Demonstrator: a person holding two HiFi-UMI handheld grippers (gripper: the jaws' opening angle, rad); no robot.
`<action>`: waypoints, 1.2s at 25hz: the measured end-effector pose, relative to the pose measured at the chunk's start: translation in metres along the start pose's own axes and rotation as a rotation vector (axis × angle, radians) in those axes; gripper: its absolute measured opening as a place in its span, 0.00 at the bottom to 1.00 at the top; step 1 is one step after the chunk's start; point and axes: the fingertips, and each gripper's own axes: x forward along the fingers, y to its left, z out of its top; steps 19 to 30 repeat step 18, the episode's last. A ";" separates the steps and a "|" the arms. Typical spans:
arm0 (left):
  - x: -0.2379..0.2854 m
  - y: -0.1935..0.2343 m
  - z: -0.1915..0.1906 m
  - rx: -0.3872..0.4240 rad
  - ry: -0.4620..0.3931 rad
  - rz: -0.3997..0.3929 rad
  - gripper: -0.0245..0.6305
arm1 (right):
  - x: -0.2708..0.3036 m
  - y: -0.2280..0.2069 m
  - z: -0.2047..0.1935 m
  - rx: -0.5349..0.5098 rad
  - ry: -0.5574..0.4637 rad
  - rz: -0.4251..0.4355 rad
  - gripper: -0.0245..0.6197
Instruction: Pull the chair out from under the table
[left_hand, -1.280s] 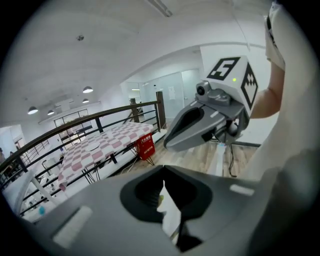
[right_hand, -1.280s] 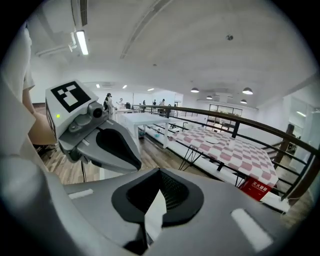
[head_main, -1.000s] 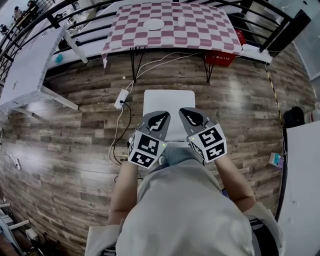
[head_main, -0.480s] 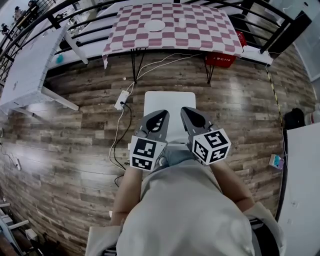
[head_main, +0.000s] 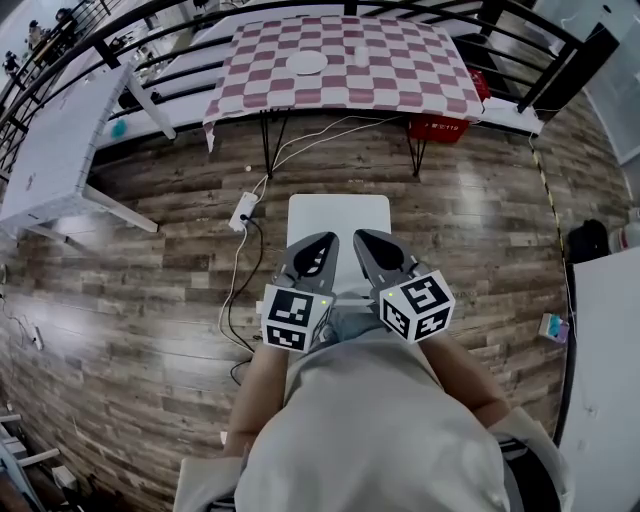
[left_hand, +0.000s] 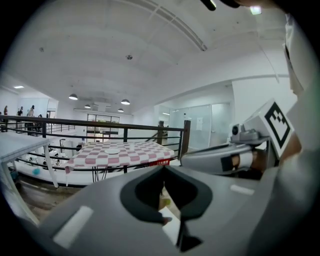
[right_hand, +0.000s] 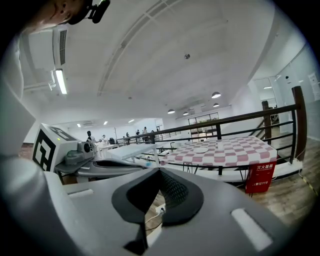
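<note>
Both shut, empty: left gripper (head_main: 321, 242), right gripper (head_main: 364, 240). At 12 o'clock, white chair (head_main: 338, 214) looks light, rigid; grab near seat edge.

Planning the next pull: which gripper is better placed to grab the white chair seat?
Right gripper, marginally. It and the left gripper hang side by side over the white rectangular chair seat, jaws shut, empty; the right reaches slightly further over it.
</note>
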 end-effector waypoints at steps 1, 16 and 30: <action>0.001 0.000 0.000 0.002 0.000 0.000 0.05 | 0.000 -0.001 0.000 0.000 -0.001 -0.005 0.04; 0.003 0.006 0.001 -0.001 0.001 0.011 0.05 | 0.005 -0.005 0.002 -0.012 0.005 -0.021 0.04; 0.002 0.006 0.001 -0.001 0.001 0.011 0.05 | 0.005 -0.002 0.002 -0.015 0.006 -0.017 0.04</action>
